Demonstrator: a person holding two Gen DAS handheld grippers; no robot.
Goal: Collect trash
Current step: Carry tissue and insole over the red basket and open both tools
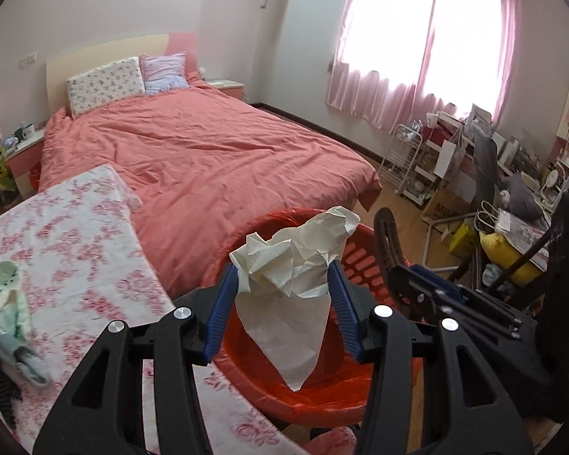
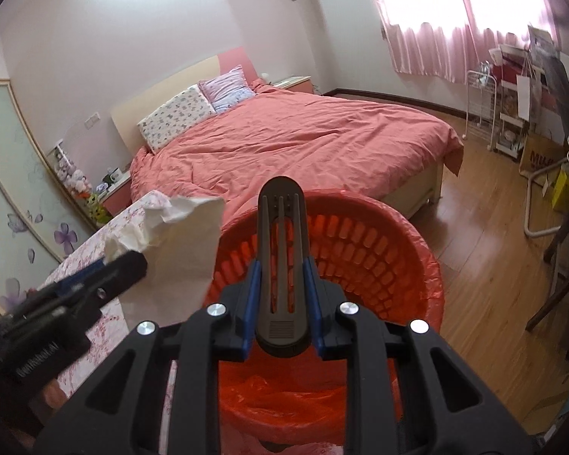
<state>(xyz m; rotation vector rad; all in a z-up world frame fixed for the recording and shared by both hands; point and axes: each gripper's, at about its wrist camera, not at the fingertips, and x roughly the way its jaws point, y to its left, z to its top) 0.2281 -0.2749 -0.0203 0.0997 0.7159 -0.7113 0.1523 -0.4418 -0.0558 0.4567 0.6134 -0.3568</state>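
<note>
A: What has the left gripper (image 1: pixel 283 284) got?

B: A crumpled sheet of white paper (image 1: pixel 290 261), nipped between its blue pads (image 1: pixel 223 303); jaws part-way in, pressing the wad's sides; it hangs over the red bin (image 1: pixel 364 261), which is lined with a red bag (beside the floral-covered table (image 1: pixel 76 227)).

A: And the right gripper (image 2: pixel 283 284)?

B: Closed narrow on a black slotted plastic piece (image 2: pixel 282 261); I can't say what it is; also above the bin.

A: How will they handle?

B: The paper looks light, soft, crushable; likely to slip only if pinched by a loose flap, so take the dense crumple; the plastic seems stiff and smooth; grip its flat sides.
</note>
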